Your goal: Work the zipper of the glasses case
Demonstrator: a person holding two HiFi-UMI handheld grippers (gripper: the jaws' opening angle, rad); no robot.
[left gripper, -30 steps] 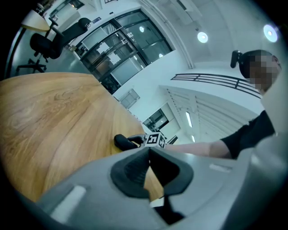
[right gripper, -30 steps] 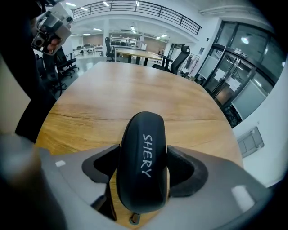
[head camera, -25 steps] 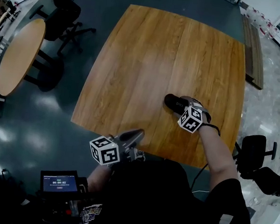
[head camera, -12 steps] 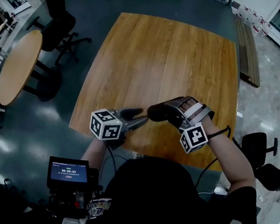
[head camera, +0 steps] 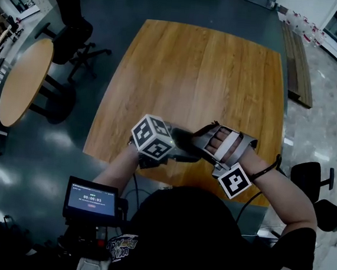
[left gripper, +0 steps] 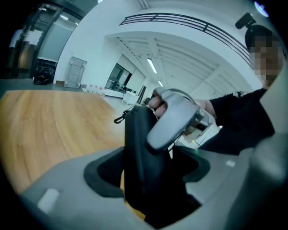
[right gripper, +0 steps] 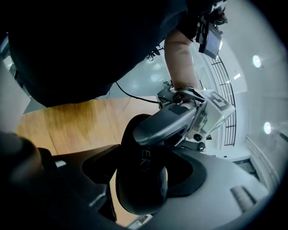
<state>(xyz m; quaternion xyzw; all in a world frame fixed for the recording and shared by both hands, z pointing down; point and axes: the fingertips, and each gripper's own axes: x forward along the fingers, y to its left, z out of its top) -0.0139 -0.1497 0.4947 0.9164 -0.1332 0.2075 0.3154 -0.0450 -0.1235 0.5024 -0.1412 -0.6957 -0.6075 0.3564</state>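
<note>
The right gripper (right gripper: pixel 146 173) is clamped on one end of the black case (head camera: pixel 181 140) and holds it in the air over the near edge of the table (head camera: pixel 210 70). The left gripper (left gripper: pixel 150 168) meets it from the opposite side. Its jaws have just been opening and stand wide, straddling the case's other end without pressing it, with a sliver of wood showing beside one jaw.

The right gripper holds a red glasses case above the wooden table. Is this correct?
No: the glasses case is black, not red, as the right gripper view shows. The right gripper does hold it above the wooden table.
</note>
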